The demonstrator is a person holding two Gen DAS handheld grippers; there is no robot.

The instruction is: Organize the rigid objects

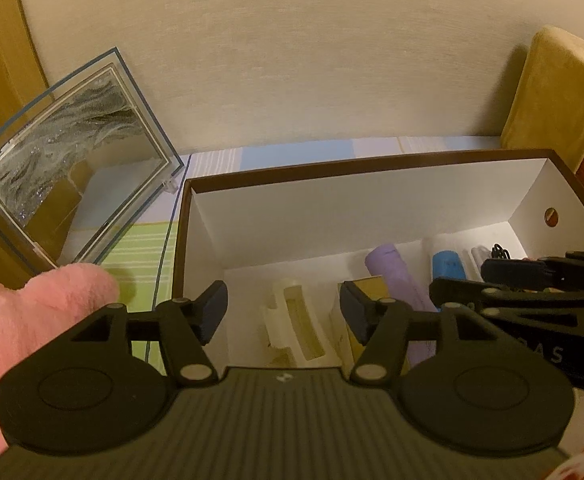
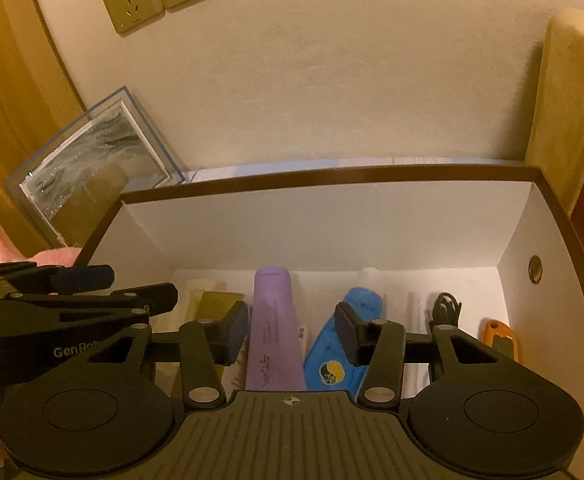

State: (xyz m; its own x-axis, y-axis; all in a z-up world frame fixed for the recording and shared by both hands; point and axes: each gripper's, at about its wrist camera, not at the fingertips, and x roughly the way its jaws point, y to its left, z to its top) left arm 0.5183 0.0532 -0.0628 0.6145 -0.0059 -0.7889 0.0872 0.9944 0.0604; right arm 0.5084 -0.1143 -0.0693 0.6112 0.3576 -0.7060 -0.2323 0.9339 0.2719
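Sitting on the desk (image 1: 148,236) against the wall: an open box (image 2: 332,216), with a glass frame (image 1: 80,160) leaning just left of it and a plush toy (image 1: 32,312) lying nearer, before the frame. Lying side by side in the box, left to right: a plastic holder (image 1: 292,328), a small carton (image 2: 216,304), a tube (image 2: 274,320), a pouch (image 2: 344,344), a cable (image 2: 446,308), a tag (image 2: 498,338). Standing right of the box, behind it: a padded block (image 1: 552,96).
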